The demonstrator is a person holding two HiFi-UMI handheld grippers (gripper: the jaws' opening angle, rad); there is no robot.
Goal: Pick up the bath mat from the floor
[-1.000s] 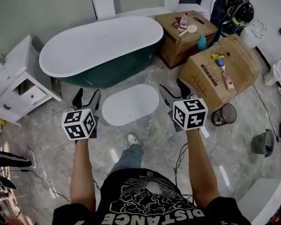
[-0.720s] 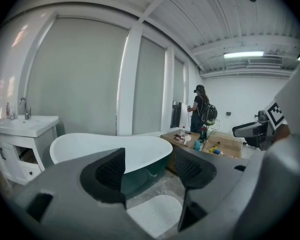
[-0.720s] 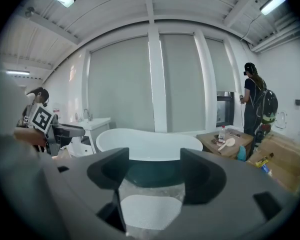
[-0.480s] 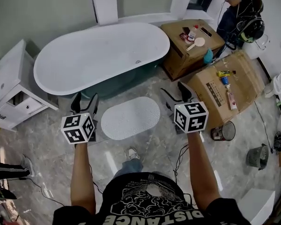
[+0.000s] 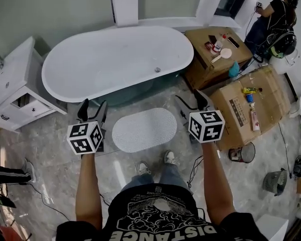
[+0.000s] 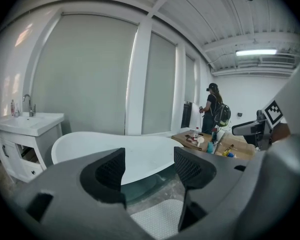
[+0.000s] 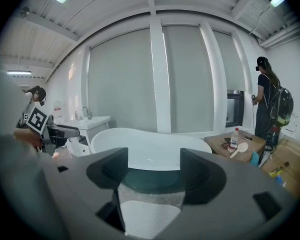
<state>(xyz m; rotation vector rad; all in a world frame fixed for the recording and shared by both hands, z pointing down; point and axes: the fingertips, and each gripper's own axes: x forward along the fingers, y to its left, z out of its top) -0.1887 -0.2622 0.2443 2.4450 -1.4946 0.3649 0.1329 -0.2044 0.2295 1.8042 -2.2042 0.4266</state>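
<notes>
1. Head view: the bath mat [image 5: 144, 129] lies flat on the floor [image 5: 50, 149], at 6 o'clock of the bathtub [image 5: 115, 59]. We hold the left tongs [image 5: 92, 109] at the mat's 9 o'clock and the right tongs [image 5: 192, 103] at its 2 o'clock, neither touching it.
2. Left gripper view: the left tongs [image 6: 149, 171] stand open with nothing between the jaws. The mat [image 6: 160, 219] shows at 6 o'clock below them.
3. Right gripper view: the right tongs [image 7: 152, 176] stand open and empty. The mat [image 7: 145, 216] lies at 6 o'clock, with the bathtub [image 7: 150, 146] beyond it.
</notes>
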